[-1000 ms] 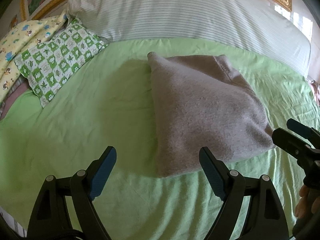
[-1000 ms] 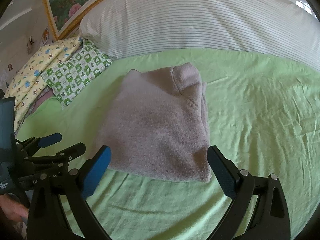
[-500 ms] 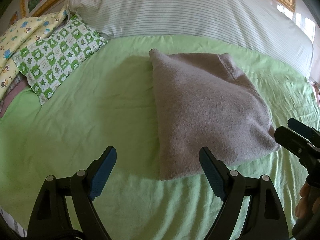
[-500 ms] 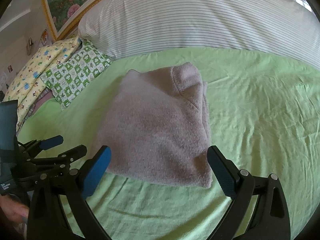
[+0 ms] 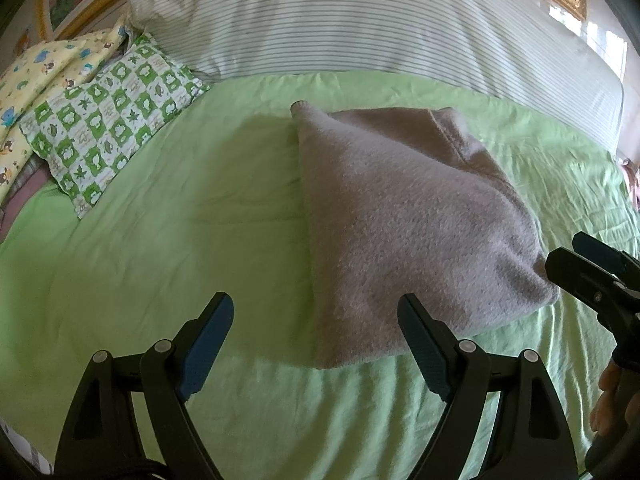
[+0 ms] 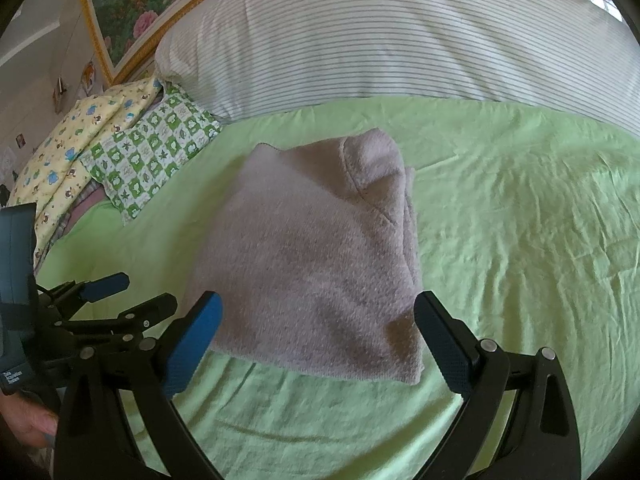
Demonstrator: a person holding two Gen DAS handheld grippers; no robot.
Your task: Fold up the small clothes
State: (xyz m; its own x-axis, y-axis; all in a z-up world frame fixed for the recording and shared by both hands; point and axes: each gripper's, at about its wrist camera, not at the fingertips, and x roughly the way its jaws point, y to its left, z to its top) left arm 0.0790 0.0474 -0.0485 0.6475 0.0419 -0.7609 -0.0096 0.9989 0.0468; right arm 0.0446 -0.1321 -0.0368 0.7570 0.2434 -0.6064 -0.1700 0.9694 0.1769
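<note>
Garment: a folded grey fleece piece lay flat on the green bed sheet, roughly in the middle of the bed, clear of the pillows.
Garment from my right camera: the same grey bundle showed a seamed edge at its far end and stacked layers along its right side.
My left gripper: fingers spread wide and released, holding nothing; it hovered over the sheet at the near left corner of the garment, with the right blue pad just at the near hem. I could not tell whether that pad touched the cloth.
My right gripper: fingers likewise parted and empty, framing the near edge of the garment without closing on it.
Each gripper in the other's view: my right one sat at the garment's right near corner; my left one sat to the left of the garment.
Bedding behind: a large striped pillow across the head of the bed, a green checked pillow and a yellow printed one to the far left.
Wall: a gold-framed flower picture behind the pillows.
</note>
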